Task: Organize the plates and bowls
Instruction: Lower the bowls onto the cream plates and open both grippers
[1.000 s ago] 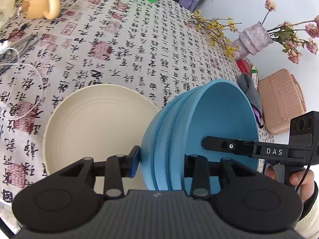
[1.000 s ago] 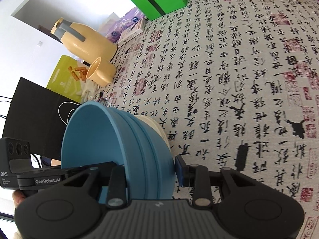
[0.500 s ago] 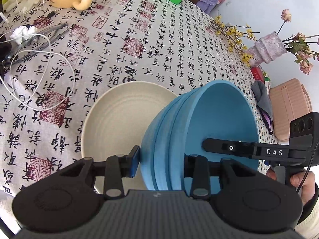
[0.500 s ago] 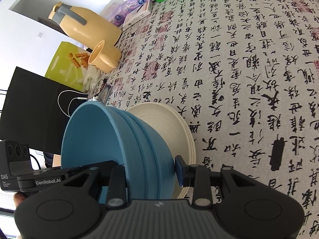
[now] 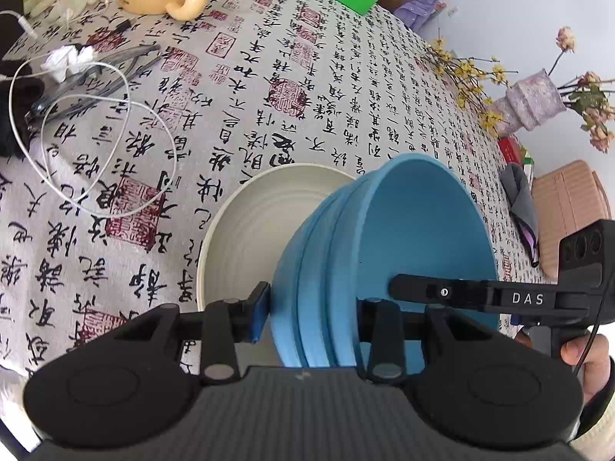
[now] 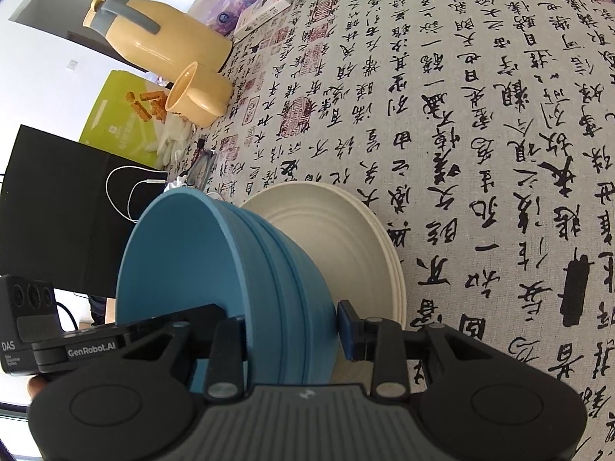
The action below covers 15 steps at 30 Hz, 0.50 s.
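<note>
Three nested blue bowls (image 5: 384, 253) tilt on edge, mouths facing sideways, above a stack of cream plates (image 6: 346, 230), apparently three, on the tablecloth (image 5: 269, 88), each side of the rim pinched by the left gripper (image 5: 311, 319) and right gripper (image 6: 292, 330).

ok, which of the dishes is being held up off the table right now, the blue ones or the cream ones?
The blue bowls, a nested stack gripped at its rim from both sides by the two grippers. The cream plates lie flat on the tablecloth beneath them.
</note>
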Available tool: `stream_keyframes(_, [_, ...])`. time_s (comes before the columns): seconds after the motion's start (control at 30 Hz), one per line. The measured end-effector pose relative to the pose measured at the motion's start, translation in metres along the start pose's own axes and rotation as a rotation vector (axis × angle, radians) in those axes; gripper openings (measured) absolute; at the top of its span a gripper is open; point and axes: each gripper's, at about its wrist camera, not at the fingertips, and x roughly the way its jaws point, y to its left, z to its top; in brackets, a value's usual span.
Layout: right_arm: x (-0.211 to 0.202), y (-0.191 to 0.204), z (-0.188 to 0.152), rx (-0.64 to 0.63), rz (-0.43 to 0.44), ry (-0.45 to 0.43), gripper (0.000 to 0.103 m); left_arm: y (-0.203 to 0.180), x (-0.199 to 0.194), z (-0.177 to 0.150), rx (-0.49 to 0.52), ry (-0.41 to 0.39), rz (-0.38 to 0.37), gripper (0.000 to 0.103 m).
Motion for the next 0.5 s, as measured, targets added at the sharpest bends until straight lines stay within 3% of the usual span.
stream_keyframes(0.07, [0.002,0.001,0.000,-0.007,-0.006,-0.006,0.032,-0.001,0.003,0.000,0.016,-0.001,-0.008,0.043])
stream_keyframes(0.2, [0.002,0.003,-0.002,0.001,-0.023,-0.036,0.033,-0.008,0.003,-0.004,0.042,-0.024,0.027,0.045])
stream_keyframes(0.23, [0.001,0.005,-0.003,-0.010,-0.034,-0.047,0.033,-0.011,0.000,-0.006,0.057,-0.042,0.038,0.052])
stream_keyframes(0.27, [0.000,0.007,-0.003,-0.013,-0.047,-0.060,0.038,-0.015,-0.003,-0.008,0.080,-0.067,0.051,0.062])
stream_keyframes(0.33, [-0.003,0.012,-0.003,-0.035,-0.065,-0.074,0.048,-0.026,-0.014,-0.013,0.137,-0.124,0.074,0.071])
stream_keyframes(0.4, [-0.012,0.015,-0.003,-0.054,-0.083,-0.101,0.060,-0.035,-0.024,-0.016,0.174,-0.168,0.099,0.073])
stream_keyframes(0.5, [-0.033,0.017,-0.004,-0.084,-0.120,-0.150,0.062,-0.049,-0.040,-0.019,0.203,-0.221,0.110,0.079])
